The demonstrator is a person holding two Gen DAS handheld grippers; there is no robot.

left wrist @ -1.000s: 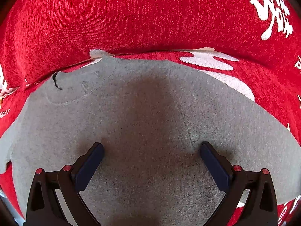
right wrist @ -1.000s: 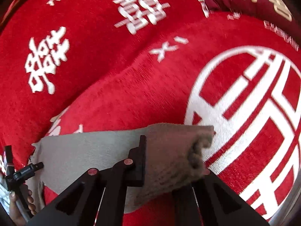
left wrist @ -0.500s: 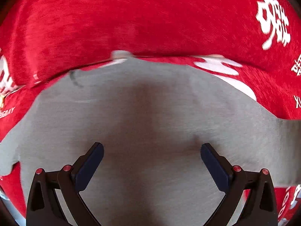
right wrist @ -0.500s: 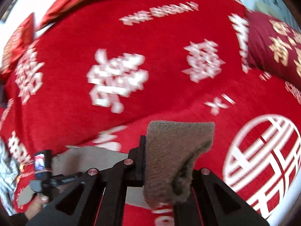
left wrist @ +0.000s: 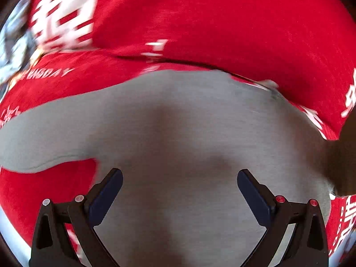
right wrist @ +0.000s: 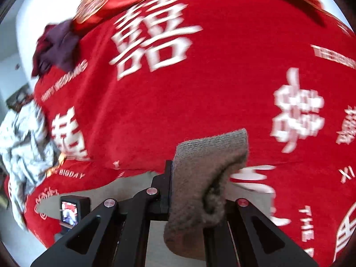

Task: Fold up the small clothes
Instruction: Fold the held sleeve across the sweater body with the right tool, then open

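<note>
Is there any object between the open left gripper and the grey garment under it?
Nothing visible. The left gripper is open directly over the grey garment, which lies spread on the red blanket. Only bare grey cloth shows between its fingers.

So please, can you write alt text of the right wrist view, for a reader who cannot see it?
The right gripper is shut on a bunched fold of grey knit cloth, held up over a red bedcover printed with large white characters. At the left edge lie a crumpled pale cloth and a dark red cloth.
</note>
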